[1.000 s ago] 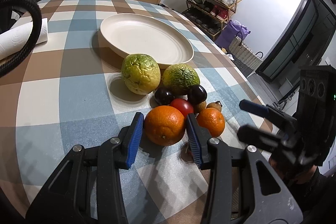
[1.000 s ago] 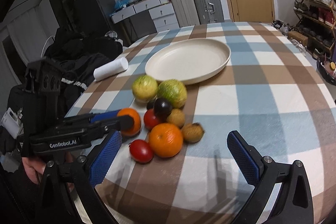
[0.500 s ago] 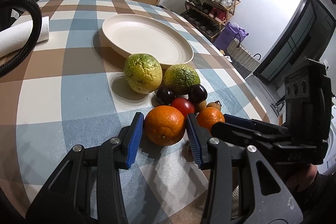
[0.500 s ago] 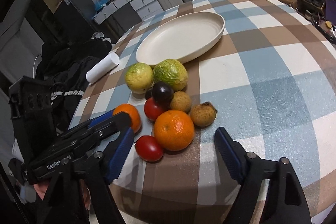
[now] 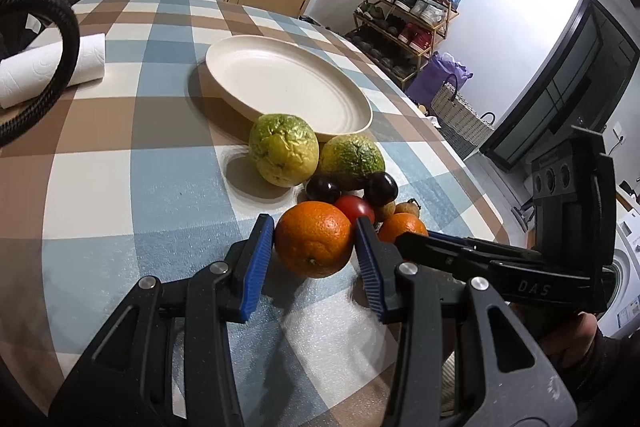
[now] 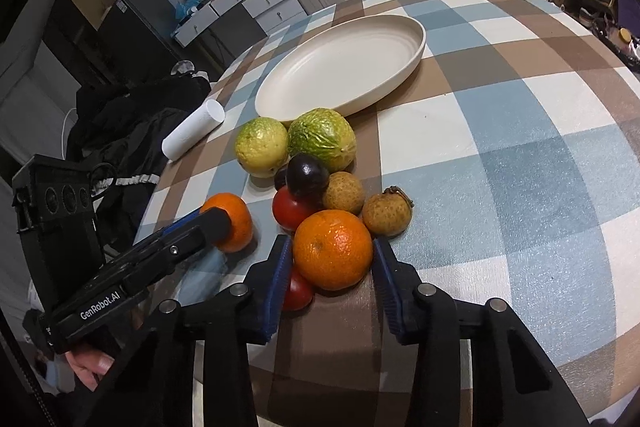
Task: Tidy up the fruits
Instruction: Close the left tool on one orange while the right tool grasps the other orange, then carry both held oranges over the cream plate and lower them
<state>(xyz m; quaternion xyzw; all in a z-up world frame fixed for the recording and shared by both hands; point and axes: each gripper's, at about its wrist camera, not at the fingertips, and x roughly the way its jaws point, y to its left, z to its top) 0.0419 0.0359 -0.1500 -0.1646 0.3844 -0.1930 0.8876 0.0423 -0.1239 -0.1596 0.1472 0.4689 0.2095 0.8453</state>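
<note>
Both wrist cameras look low and close along their fingers across the desk [image 5: 120, 187], sharing the fruit pile and plate [image 6: 360, 67] from opposite sides.

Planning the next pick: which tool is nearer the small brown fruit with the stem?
Right. The right tool clamps an orange just beside the brown fruit; the left tool clamps another orange across the pile.
</note>
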